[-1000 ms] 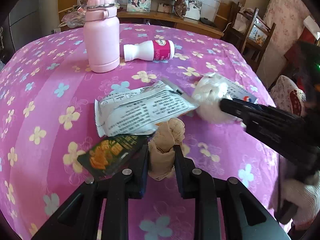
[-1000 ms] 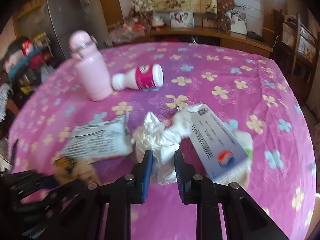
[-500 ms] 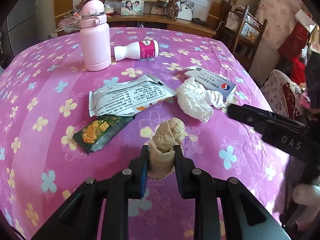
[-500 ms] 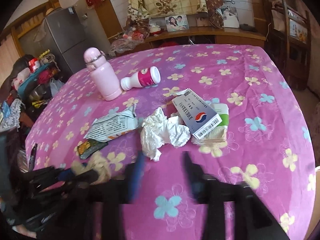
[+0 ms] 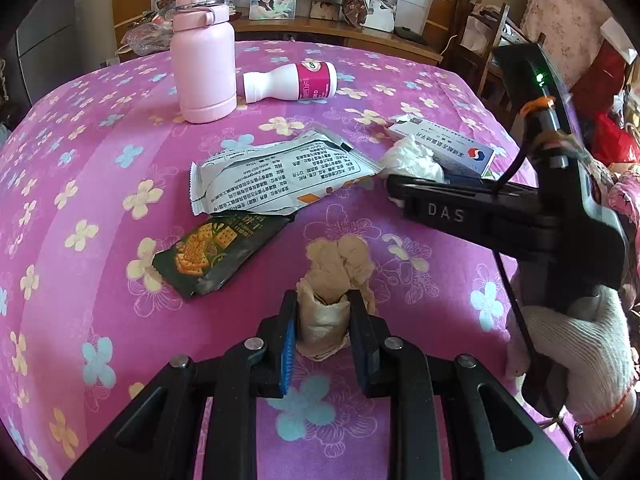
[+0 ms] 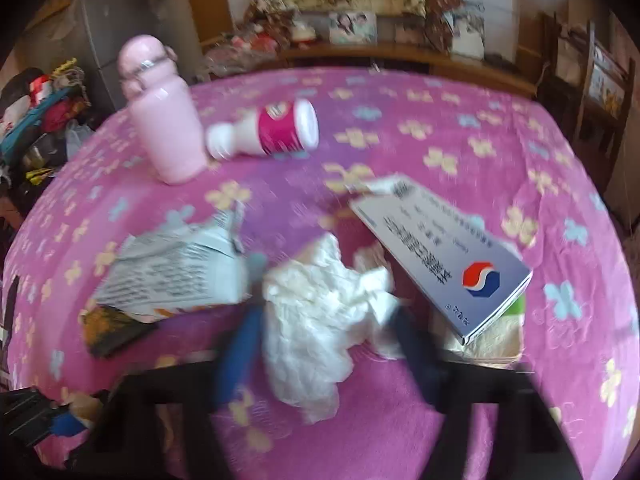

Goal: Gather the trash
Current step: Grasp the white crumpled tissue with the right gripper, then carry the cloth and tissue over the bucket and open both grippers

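Left wrist view: the left gripper point(image 5: 323, 334) sits low centre, clenched on a crumpled brown paper wad point(image 5: 334, 280). Right wrist view, blurred: the right gripper point(image 6: 328, 344) is closing around the white crumpled tissue point(image 6: 320, 312) at frame centre; contact unclear. It looks feather-light and squashy, best pinched mid-bulk. Only the left view shows the green cracker packet point(image 5: 212, 256) sharply, beside the silver wrapper point(image 5: 276, 176).

Magenta flowered tablecloth point(image 5: 100, 200), pale pink flask point(image 5: 202, 46), white tissue point(image 6: 316, 316), beige wad point(image 5: 332, 280).
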{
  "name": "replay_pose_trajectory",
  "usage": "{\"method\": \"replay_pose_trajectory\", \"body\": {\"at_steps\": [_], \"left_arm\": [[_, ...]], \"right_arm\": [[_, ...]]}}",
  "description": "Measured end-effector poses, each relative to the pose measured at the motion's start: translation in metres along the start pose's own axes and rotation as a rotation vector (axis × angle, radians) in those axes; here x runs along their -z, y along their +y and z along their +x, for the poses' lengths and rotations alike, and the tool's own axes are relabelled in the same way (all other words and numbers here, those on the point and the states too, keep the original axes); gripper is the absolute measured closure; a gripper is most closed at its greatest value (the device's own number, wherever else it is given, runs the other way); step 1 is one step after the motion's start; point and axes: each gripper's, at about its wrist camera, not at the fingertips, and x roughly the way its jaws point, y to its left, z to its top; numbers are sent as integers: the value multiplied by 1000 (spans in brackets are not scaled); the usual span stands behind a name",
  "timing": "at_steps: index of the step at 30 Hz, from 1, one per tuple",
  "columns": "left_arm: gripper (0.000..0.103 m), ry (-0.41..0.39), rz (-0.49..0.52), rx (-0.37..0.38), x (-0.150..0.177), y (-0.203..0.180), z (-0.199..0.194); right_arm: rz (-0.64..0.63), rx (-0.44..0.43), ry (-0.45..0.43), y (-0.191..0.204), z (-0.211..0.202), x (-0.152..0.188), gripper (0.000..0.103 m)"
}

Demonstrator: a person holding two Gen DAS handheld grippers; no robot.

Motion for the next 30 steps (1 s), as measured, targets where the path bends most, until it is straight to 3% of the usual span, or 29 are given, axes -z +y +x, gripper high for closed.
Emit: {"method": "replay_pose_trajectory", "body": {"at_steps": [1,2,9,18,30], "left_arm": [[78,-1,-1,5,0,0,0],[78,-2,-1,9,-1,0,-1],[78,-13,0,43,2,-10,-13],[78,-39,95,93,15,-68,-37],[78,-40,245,163,33,-170,-51]], "right_arm": [[4,-5,-14,-3,-3,1,71],[27,-32,-7,-8,-6,3,74],[96,-141,-99,-31,-74,30,75],[81,-80,-134,-52,-145,90,75],[194,13,-166,-126,-208,149,75]]}}
